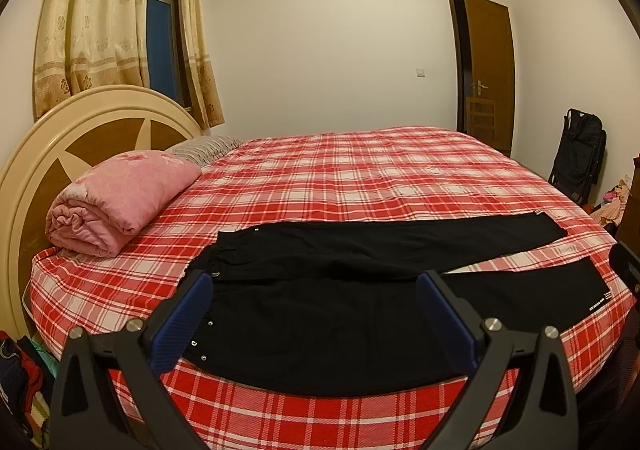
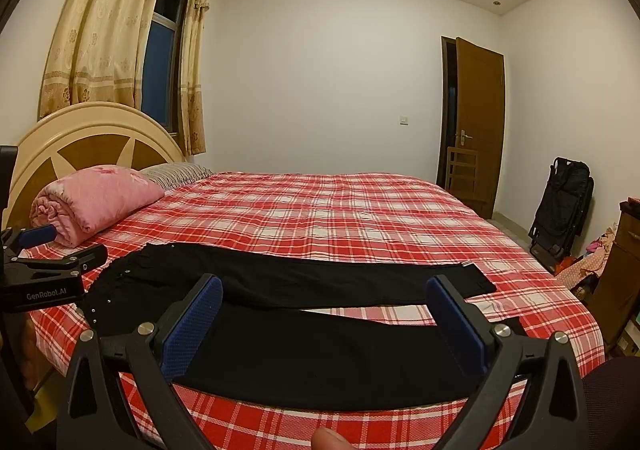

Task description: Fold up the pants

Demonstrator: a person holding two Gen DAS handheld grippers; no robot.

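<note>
Red plaid sheet (image 1: 360, 178) covers the bed, a rolled pink quilt (image 1: 120, 198) near the headboard (image 1: 36, 170). Black pants (image 1: 360, 290) lie spread flat along the near edge, legs apart. Left gripper (image 1: 314, 314) and right gripper (image 2: 325, 314) hover above them, fingers wide apart, holding nothing.

You are in a home bedroom. A wide bed (image 1: 360, 178) under a red-and-white plaid sheet fills the room, backed by a rounded cream and brown headboard (image 1: 80, 130). A rolled pink quilt (image 1: 120, 198) and a striped pillow (image 1: 204, 148) lie at its head. Floral curtains (image 1: 88, 22) frame a dark window (image 1: 160, 34), a brown wooden door (image 1: 488, 74) stands open, and a folded black stroller (image 1: 580, 150) leans on the white wall.
</note>
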